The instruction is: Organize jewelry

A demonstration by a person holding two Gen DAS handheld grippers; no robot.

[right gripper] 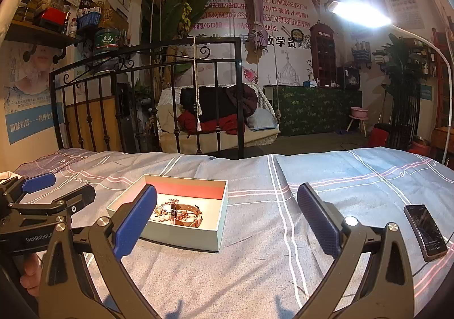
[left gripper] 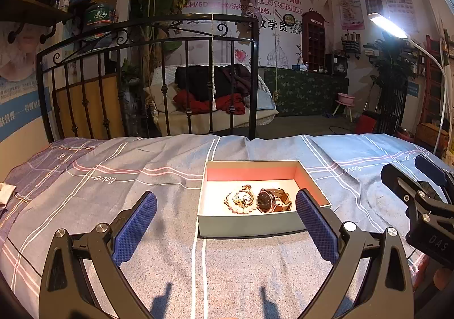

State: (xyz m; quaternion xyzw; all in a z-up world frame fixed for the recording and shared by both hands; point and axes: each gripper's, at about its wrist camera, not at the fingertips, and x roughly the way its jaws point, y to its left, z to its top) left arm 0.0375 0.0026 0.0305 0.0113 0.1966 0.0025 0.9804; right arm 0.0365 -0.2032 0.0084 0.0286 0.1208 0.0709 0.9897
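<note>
Striped bedsheet [left gripper: 142, 205] under both spread, empty grippers: left gripper [left gripper: 226, 215], right gripper [right gripper: 227, 215]. Box [left gripper: 249, 224] holding watch [left gripper: 271, 200] and bracelets [left gripper: 239, 201]. Phone [right gripper: 425, 231] only in right view, near open sheet.

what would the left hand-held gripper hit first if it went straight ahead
Probably the near wall of the open box, which lies straight ahead of the open left hand-held gripper. The watch lies behind it. Depth is unclear.

watch [left gripper: 273, 200] and bracelets [left gripper: 240, 200] in box [left gripper: 249, 224], on bed [left gripper: 159, 234]
</note>
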